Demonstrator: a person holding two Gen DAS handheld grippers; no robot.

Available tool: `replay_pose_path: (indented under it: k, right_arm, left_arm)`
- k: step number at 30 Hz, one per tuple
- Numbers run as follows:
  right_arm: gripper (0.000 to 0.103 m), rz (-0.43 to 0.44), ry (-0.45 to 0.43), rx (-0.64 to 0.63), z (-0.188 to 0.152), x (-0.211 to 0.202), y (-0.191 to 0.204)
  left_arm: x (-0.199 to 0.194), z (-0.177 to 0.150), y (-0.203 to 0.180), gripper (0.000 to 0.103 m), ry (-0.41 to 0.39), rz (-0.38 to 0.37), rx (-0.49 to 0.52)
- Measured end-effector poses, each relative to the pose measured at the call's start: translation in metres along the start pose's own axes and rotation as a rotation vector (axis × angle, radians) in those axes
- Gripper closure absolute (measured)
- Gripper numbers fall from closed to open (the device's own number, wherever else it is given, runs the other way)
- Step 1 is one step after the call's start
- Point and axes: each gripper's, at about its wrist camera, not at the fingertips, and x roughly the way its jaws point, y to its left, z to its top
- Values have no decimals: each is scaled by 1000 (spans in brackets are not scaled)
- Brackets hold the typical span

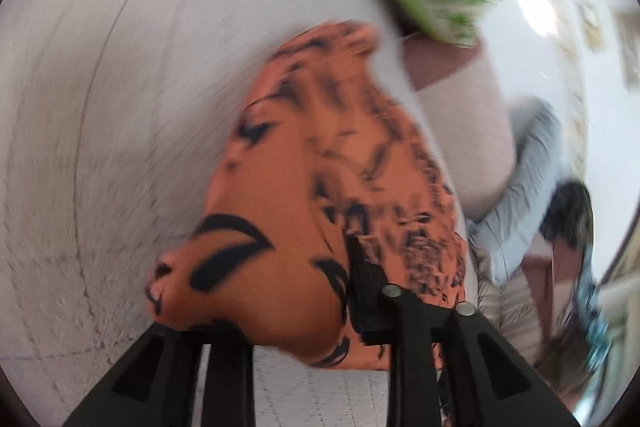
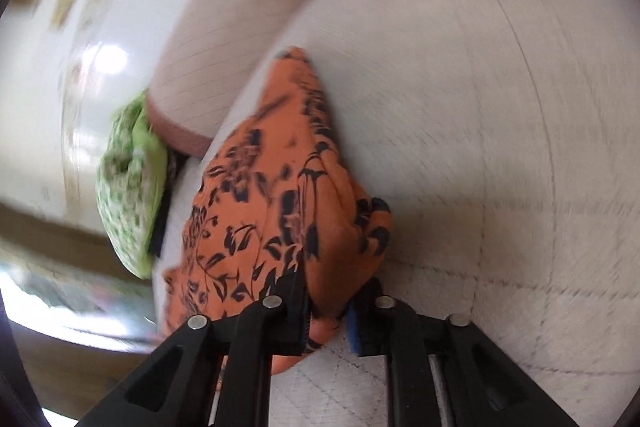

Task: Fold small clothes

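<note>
Now both grips pinch the orange cloth (image 2: 280,211): right hand-held gripper (image 2: 326,311) and left hand-held gripper (image 1: 304,327); lift evenly, keeping the edge taut above the bed (image 2: 480,107).

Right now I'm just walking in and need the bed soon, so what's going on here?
A person is folding clothes with a handheld gripper in each hand. Both the left gripper and the right gripper are clamped on the same orange cloth with a black leaf print, bunched up over the white bedspread. A green patterned cloth lies at the bed's edge, untouched.
</note>
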Motion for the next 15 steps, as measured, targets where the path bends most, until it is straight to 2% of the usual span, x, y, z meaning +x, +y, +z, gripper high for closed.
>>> replay_pose_path:
  k: [1, 3, 4, 5, 7, 10, 12, 13, 15]
  right_arm:
    - [84, 23, 12, 41, 2, 3, -6]
    - [80, 33, 28, 80, 4, 9, -12]
    - [80, 43, 31, 93, 4, 12, -13]
    - [79, 52, 28, 104, 4, 13, -15]
    - [77, 89, 19, 148, 5, 14, -20]
    - [77, 128, 23, 208, 5, 16, -29]
    - [77, 115, 28, 175, 6, 17, -27]
    - [80, 115, 28, 175, 6, 17, -27]
    - [82, 83, 22, 116, 6, 16, -22]
  left_arm:
    - [0, 0, 2, 71, -9, -18, -23]
    - [0, -2, -6, 52, -22, -42, 2]
    - [0, -3, -11, 37, -29, -48, 23]
    - [2, -6, -20, 27, -42, -43, 60]
    - [7, -13, -37, 22, -65, 16, 137]
    - [14, -17, -49, 20, -86, 76, 203]
    - [16, -17, -53, 20, -91, 100, 227]
    - [16, -16, -52, 21, -95, 107, 230]
    - [16, -16, -52, 49, -115, 150, 246]
